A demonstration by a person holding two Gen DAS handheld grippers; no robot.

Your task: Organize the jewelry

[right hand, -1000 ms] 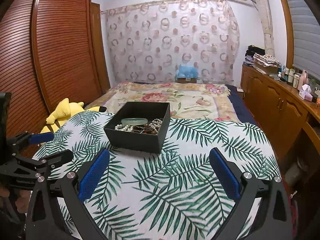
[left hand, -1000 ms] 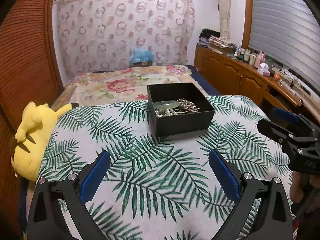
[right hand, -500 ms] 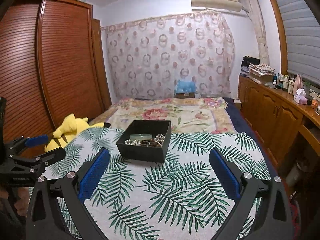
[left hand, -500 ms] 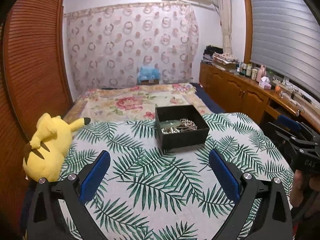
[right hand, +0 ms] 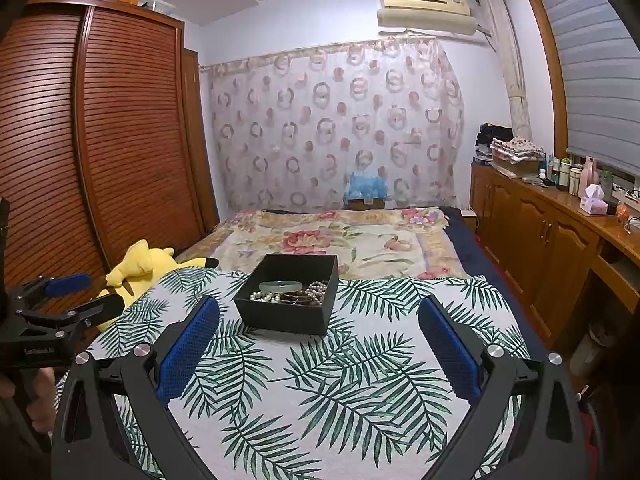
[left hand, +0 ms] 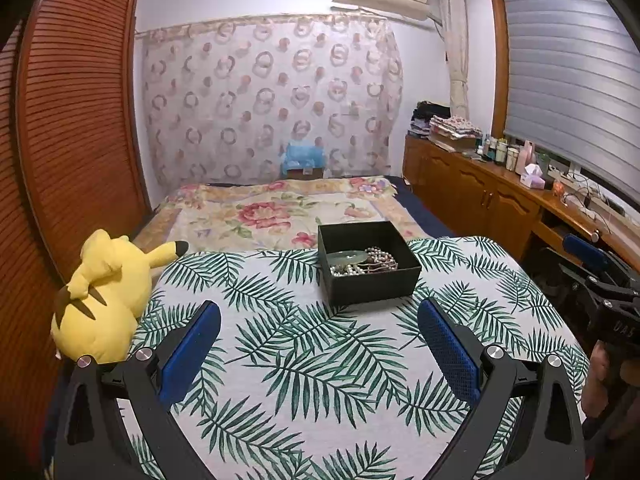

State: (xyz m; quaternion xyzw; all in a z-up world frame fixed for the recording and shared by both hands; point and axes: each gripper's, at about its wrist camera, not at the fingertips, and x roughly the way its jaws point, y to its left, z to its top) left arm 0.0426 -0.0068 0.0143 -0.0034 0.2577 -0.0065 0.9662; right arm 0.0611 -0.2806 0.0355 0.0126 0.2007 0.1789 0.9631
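An open black box point(left hand: 372, 278) point(right hand: 288, 314) sits on a palm-leaf cloth point(left hand: 320, 360) point(right hand: 320, 380). Inside lie a pale green bangle point(left hand: 347, 257) point(right hand: 281, 287), white pearl strands point(left hand: 380, 258) point(right hand: 264, 297) and darker beads point(right hand: 298, 299). My left gripper point(left hand: 318, 312) is open and empty, well short of the box. My right gripper point(right hand: 318, 311) is open and empty too, the box just beyond its fingertips. Each gripper shows in the other's view: the right one point(left hand: 600, 276) at the far right edge, the left one point(right hand: 76, 294) at the far left edge.
A yellow plush toy point(left hand: 102, 296) point(right hand: 144, 266) lies at the cloth's left edge. A floral bed point(left hand: 280, 212) stretches behind the box. A wooden wardrobe point(right hand: 100, 152) stands left, a cabinet with bottles point(left hand: 500, 184) right. A hand point(left hand: 600, 384) holds the right gripper's handle.
Both grippers have pulled back and risen; the box looks smaller and farther, and more of the room and ceiling is in view. Both stayed open. The jewelry has not moved.
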